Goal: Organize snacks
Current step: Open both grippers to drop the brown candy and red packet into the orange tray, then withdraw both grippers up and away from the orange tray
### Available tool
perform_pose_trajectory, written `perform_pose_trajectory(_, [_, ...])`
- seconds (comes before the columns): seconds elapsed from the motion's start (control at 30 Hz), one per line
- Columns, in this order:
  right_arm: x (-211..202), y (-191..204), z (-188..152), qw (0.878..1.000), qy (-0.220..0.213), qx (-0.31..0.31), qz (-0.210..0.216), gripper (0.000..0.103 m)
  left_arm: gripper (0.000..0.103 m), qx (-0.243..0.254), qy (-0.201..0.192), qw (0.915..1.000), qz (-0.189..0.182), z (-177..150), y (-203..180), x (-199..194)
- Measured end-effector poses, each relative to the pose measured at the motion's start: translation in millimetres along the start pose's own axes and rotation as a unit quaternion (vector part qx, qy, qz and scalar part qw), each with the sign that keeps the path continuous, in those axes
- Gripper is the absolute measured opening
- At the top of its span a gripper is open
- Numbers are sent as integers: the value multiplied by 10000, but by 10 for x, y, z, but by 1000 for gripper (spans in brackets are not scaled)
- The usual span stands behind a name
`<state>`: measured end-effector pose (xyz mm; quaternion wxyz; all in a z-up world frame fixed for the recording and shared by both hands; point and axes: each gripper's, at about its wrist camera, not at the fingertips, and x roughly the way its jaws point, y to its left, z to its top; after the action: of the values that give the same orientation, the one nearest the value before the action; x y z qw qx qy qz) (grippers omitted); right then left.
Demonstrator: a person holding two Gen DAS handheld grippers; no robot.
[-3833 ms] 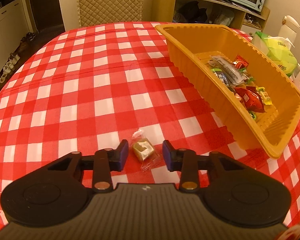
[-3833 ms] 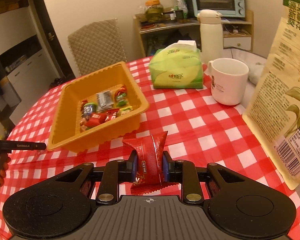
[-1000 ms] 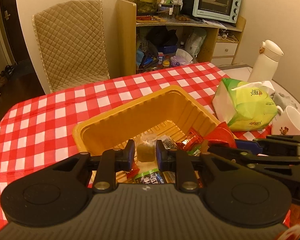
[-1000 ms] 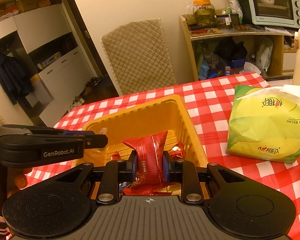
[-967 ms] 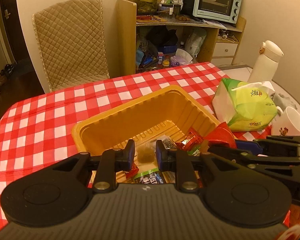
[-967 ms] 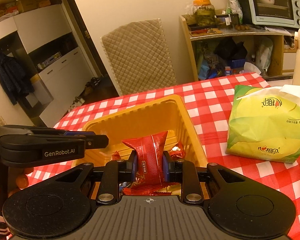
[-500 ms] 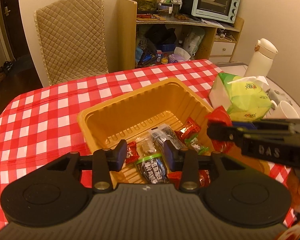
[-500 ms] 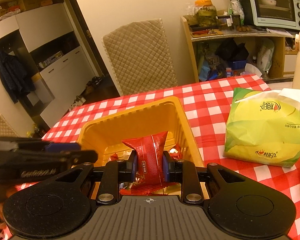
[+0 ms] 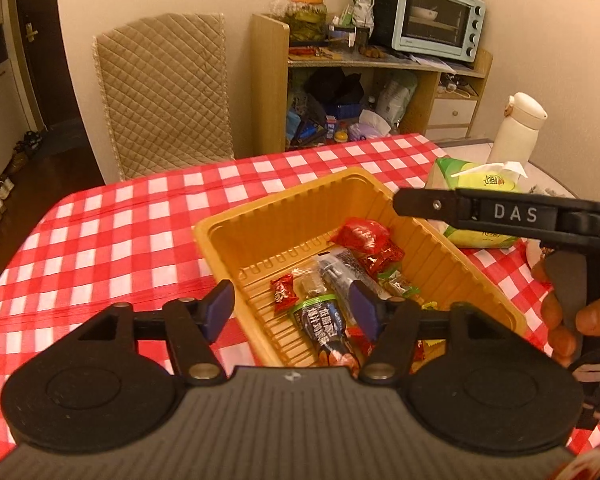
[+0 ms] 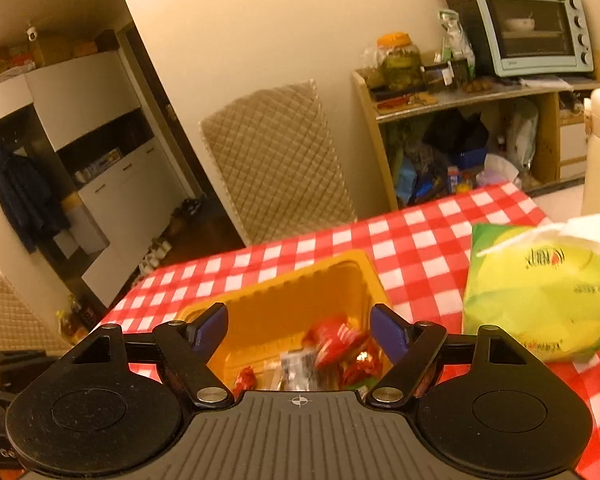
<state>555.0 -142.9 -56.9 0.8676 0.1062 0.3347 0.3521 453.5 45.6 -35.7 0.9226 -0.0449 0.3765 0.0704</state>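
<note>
An orange plastic tray (image 9: 260, 216) sits on the red checked tablecloth and holds several wrapped snacks. A red packet (image 9: 360, 234) lies at its far side, and a small clear-wrapped brown candy (image 9: 314, 286) lies near the middle. My left gripper (image 9: 292, 308) is open and empty above the tray's near end. My right gripper (image 10: 298, 330) is open and empty above the tray (image 10: 300, 296), and the red packet (image 10: 334, 342) lies below it. The right gripper's finger (image 9: 480, 210) crosses the left wrist view above the tray's right rim.
A green tissue pack (image 10: 536, 292) lies right of the tray, with a white thermos (image 9: 518, 128) behind it. A quilted chair (image 9: 160, 92) stands at the table's far edge. A shelf with a toaster oven (image 9: 436, 16) stands against the back wall.
My right gripper has opened and the red packet has dropped into the tray. My left gripper let go of the brown candy earlier, has opened wider and has drawn back a little.
</note>
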Motion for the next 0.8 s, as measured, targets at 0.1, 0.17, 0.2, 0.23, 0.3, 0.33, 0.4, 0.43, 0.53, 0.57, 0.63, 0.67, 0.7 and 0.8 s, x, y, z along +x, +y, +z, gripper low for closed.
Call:
perform_pose_trajectory(0.1, [-153,3,-63,9999,118,81,15,79,69,50,-54,10000,9,-84,-5,-175])
perform_pose_trajectory(0.17, [-290,9,-137,9998,167,126,-30,89,70,96,-55,9999,15,-156,-6,-297])
perform_pose_trajectory(0.2, [-375,16,-183,9998,154,141,-63,91,70,112,-33,9999,23,-192,-3,-354])
perform_pose_trajectory(0.23, [-465,30,-231,9997,147,144,-88,94,70,116,-9,9999,19,-234,-3,-415])
perform_pose_trajectory(0.3, [-639,71,-336,9997,183,107,-150,94,71,103,36,9999,-25,-319,-2,-549])
perform_pose_trajectory(0.33, [-729,97,-390,9995,195,106,-205,95,71,91,49,9999,-58,-361,-1,-618])
perform_pose_trajectory(0.4, [-922,154,-506,9993,197,128,-287,95,74,81,55,9999,-124,-448,6,-765])
perform_pose_trajectory(0.43, [-1017,183,-559,9992,191,156,-316,96,76,71,50,9998,-152,-497,13,-841])
perform_pose_trajectory(0.53, [-1284,296,-734,9985,234,263,-424,96,79,76,59,9996,-269,-681,41,-1079])
perform_pose_trajectory(0.57, [-1374,356,-794,9983,234,266,-463,97,79,84,77,9996,-267,-748,52,-1160])
perform_pose_trajectory(0.63, [-1537,452,-901,9979,247,258,-539,97,79,59,97,9997,-228,-882,77,-1324])
perform_pose_trajectory(0.67, [-1615,510,-958,9976,264,254,-580,97,79,35,106,9997,-212,-947,99,-1408])
perform_pose_trajectory(0.7, [-1682,571,-1005,9974,283,253,-619,97,79,-3,115,9998,-190,-1009,117,-1495])
perform_pose_trajectory(0.8, [-1897,752,-1185,9963,370,239,-739,97,79,-129,110,9998,-133,-1195,195,-1769])
